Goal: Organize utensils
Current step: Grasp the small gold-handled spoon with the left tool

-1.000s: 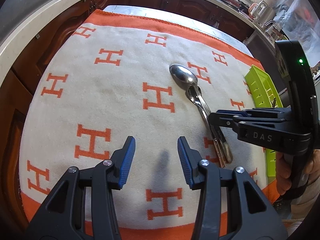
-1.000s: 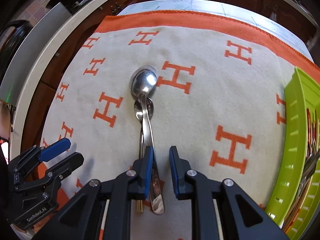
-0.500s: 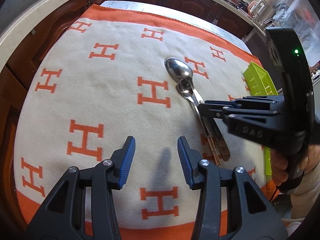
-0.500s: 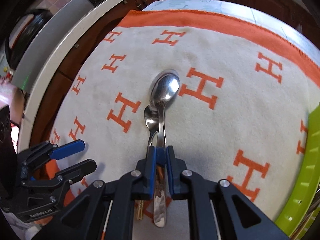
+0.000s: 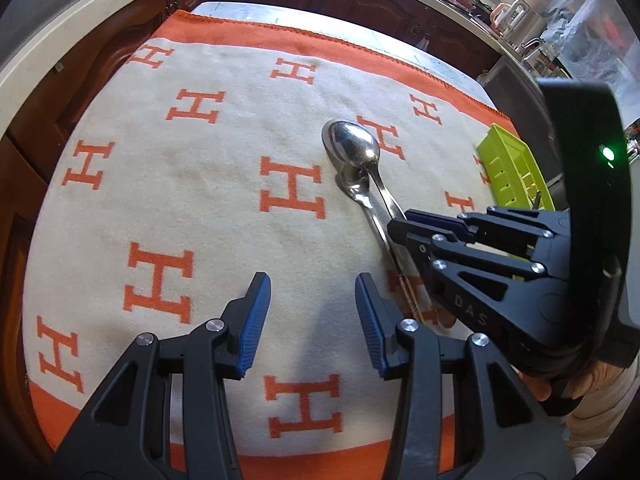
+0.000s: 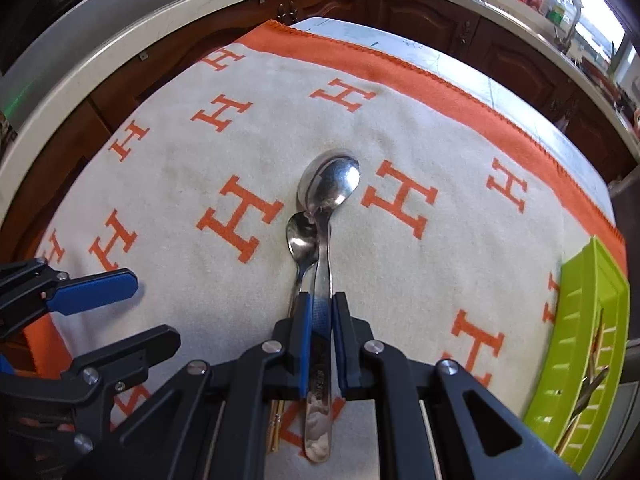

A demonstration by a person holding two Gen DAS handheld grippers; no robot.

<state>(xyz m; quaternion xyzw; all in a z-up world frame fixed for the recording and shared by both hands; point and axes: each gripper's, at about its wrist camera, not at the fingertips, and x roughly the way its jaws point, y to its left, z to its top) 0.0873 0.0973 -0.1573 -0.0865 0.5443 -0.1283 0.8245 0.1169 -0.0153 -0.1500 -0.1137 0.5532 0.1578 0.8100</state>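
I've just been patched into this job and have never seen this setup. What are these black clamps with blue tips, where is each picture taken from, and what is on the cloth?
There is no robot here: a person holds one hand-held gripper in each hand, each with a fisheye camera looking along its two fingers. The left camera shows the left hand-held gripper open and holding nothing. The right camera shows the right hand-held gripper shut on the handle of the large spoon. A small spoon lies beside it, partly under it. Both are on an orange-and-cream blanket. The green tray at the right already holds some utensils.
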